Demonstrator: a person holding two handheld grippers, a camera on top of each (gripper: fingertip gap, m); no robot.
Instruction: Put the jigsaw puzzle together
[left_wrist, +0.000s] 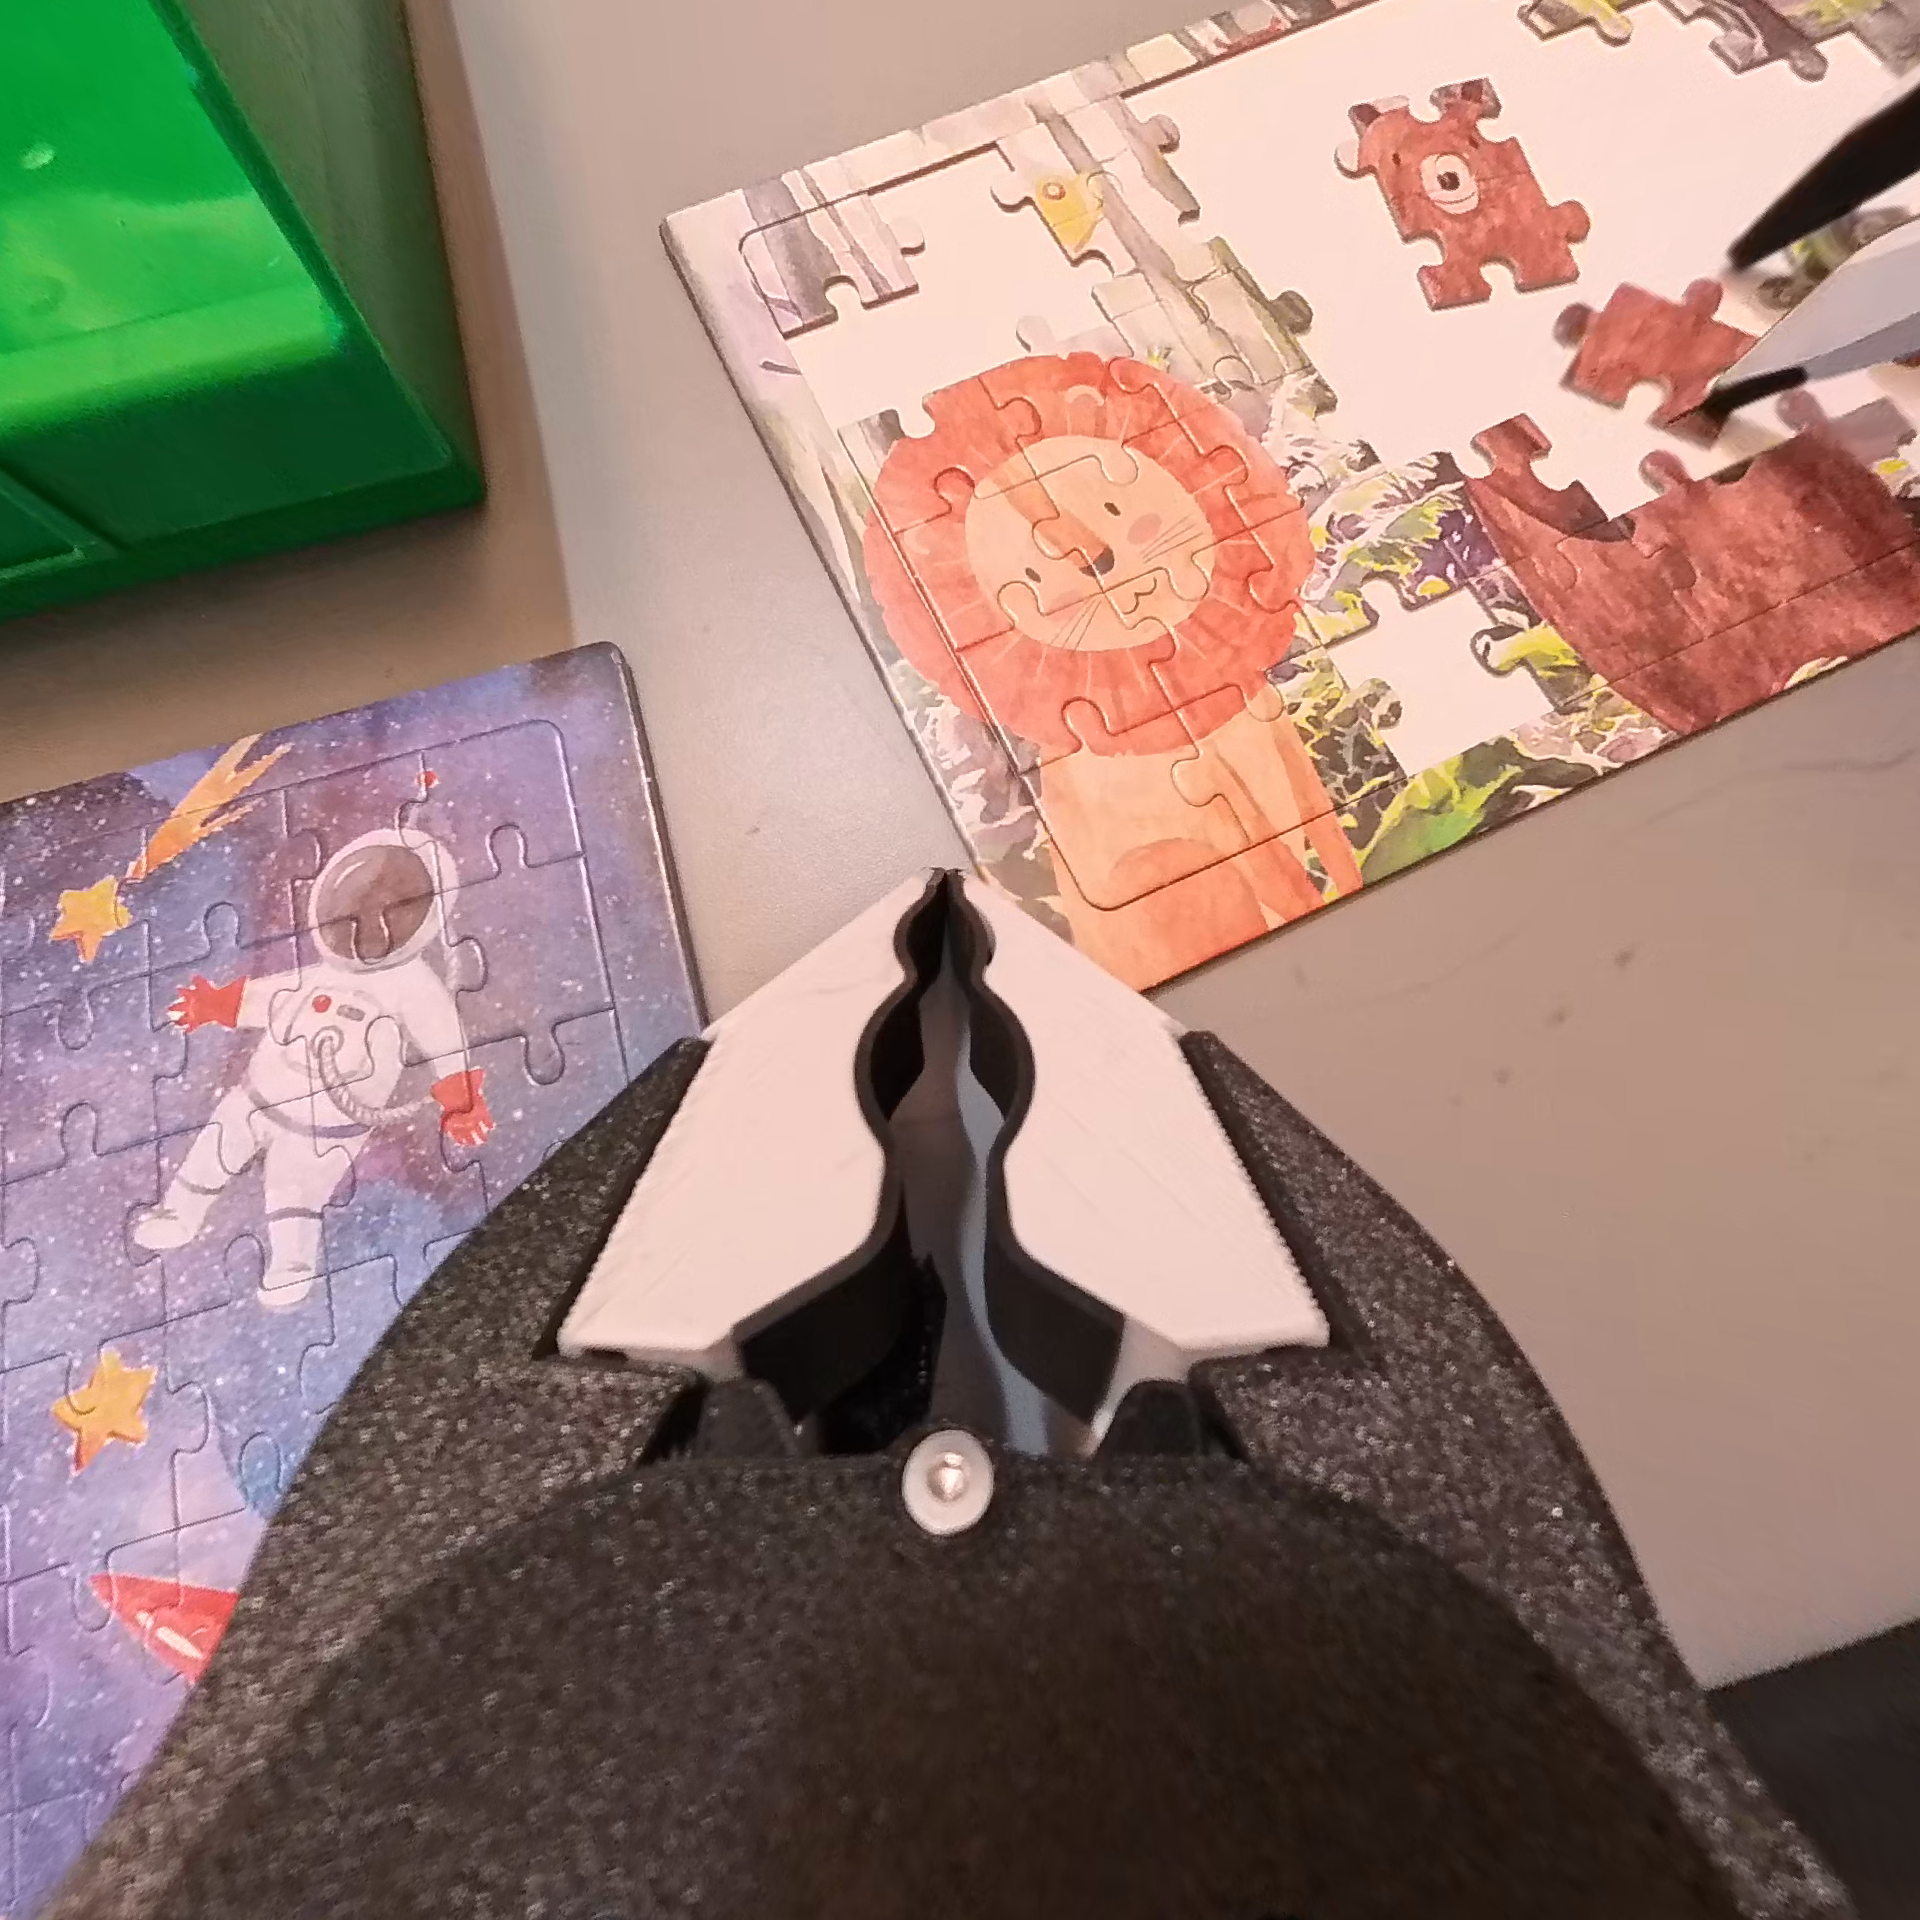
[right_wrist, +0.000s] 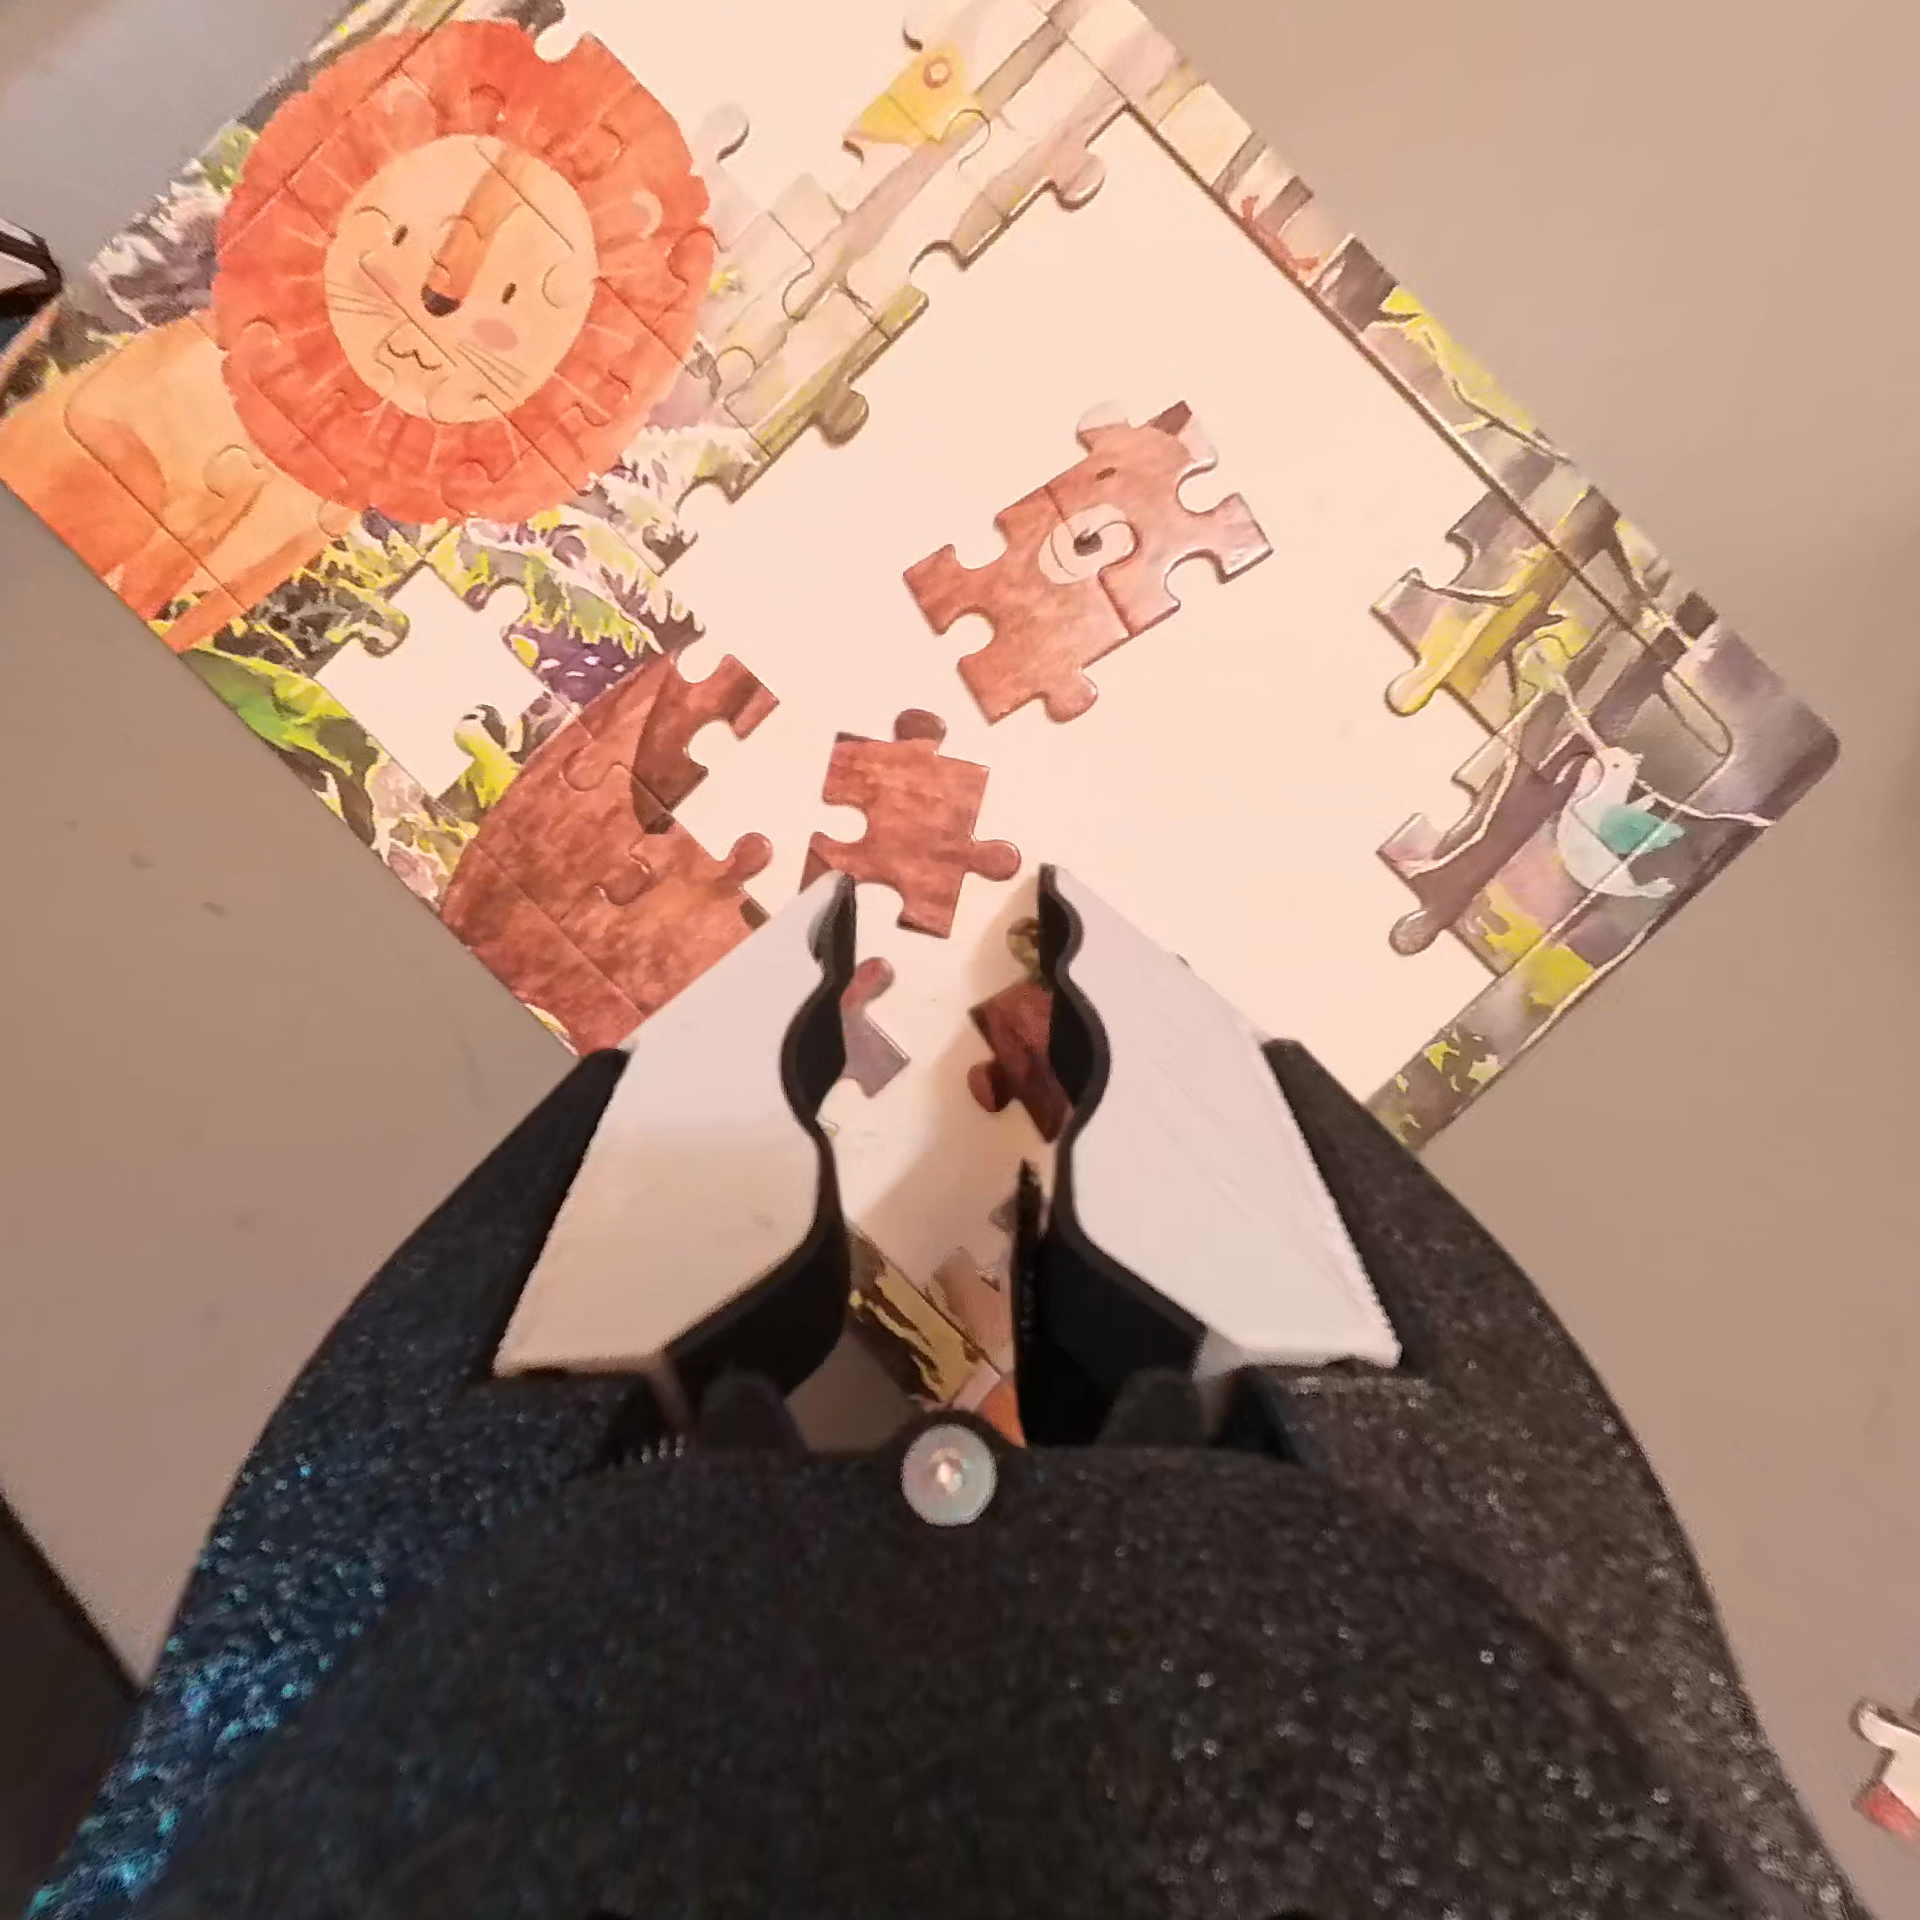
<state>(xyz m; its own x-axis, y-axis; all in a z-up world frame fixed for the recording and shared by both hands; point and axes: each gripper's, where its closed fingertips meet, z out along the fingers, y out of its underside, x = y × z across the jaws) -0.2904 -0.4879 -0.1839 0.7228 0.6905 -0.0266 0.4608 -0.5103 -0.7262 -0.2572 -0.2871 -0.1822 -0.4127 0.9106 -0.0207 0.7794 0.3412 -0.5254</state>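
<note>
Tongs status: left closed, right parted.

The left tongs (left_wrist: 948, 883) have both white fingers pressed together at the tips, with nothing between them, held low and pointing forward. The right tongs (right_wrist: 945, 888) have their fingers spread with a clear gap, gripping nothing, angled downward; their tips also appear in the left wrist view (left_wrist: 1730, 327).

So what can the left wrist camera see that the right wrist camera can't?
Only the left wrist view shows the finished astronaut puzzle, the green bin and the shut left gripper.

Only the right wrist view shows the puzzle's bird corner and a stray piece at its edge.

Both show the lion puzzle, the joined bear-face pieces, the loose brown piece and the open right gripper.
</note>
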